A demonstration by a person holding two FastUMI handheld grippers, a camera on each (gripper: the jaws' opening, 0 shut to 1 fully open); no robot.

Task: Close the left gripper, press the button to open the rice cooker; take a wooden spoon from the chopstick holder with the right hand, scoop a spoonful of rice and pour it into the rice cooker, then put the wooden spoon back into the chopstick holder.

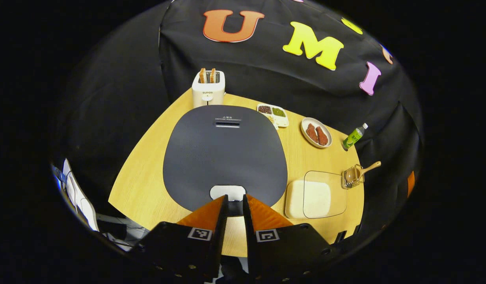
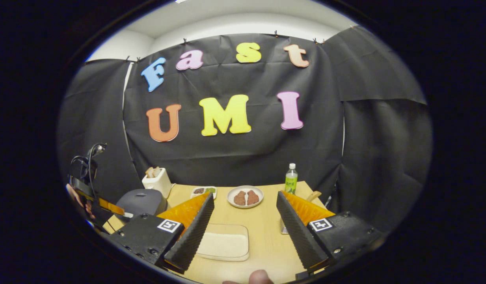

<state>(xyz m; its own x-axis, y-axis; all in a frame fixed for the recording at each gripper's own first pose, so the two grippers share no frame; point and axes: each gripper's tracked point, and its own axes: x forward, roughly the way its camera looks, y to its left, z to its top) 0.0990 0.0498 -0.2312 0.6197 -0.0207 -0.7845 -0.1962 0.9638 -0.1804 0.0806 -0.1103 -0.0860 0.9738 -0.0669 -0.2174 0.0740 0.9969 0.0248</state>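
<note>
Left hand-held gripper [image 1: 235, 202] hovers over the near edge of the rice cooker [image 1: 225, 154], fingers nearly together and holding nothing, tips just above the pale button [image 1: 228, 192]; the opening step appears in hand, and the next move calls for a downward press. Right hand-held gripper [image 2: 244, 223] stands wide open and empty. Right of the rice cooker, the wooden spoon [image 1: 367, 169] sits in the chopstick holder [image 1: 352, 177], handle pointing up and away from the cooker.

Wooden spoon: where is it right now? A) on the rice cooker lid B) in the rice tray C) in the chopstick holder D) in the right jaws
C: the wooden spoon stands in the chopstick holder beside the rice tray, its handle leaning out.
</note>
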